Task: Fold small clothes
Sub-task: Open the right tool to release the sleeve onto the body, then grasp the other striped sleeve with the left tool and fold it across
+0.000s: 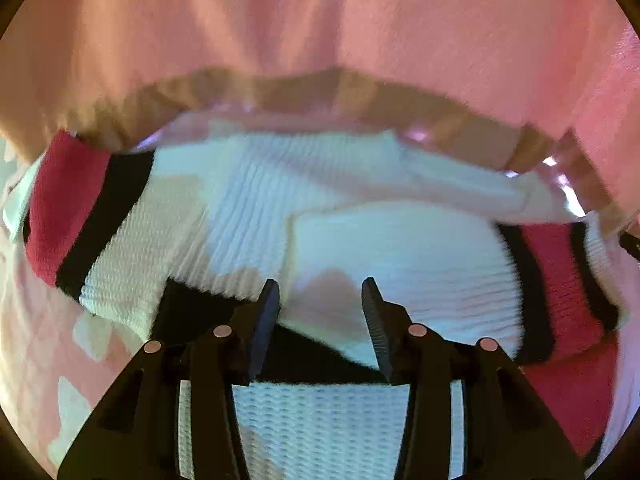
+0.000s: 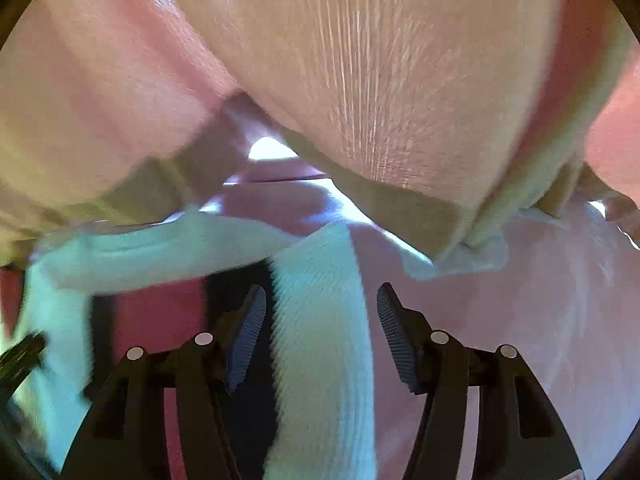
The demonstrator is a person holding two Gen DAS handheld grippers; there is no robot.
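Observation:
A small white ribbed knit garment (image 1: 280, 208) with red and black bands (image 1: 60, 216) lies crumpled on a pale patterned surface. In the left wrist view my left gripper (image 1: 322, 296) hovers low over its near edge. Its jaws stand apart, with cloth under them and nothing pressed between the pads. In the right wrist view a white ribbed strip of the same garment (image 2: 316, 380) runs up between the fingers of my right gripper (image 2: 322, 300). Those jaws are spread wide, and a small gap shows on each side of the strip. Red and black bands (image 2: 160, 320) lie to the left.
A person's pink top (image 1: 320, 20) with a beige hem (image 1: 280, 88) fills the upper part of both views, close behind the garment. The pale surface (image 2: 520, 320) extends to the right. A dark ridged part (image 2: 20, 356) shows at the left edge of the right wrist view.

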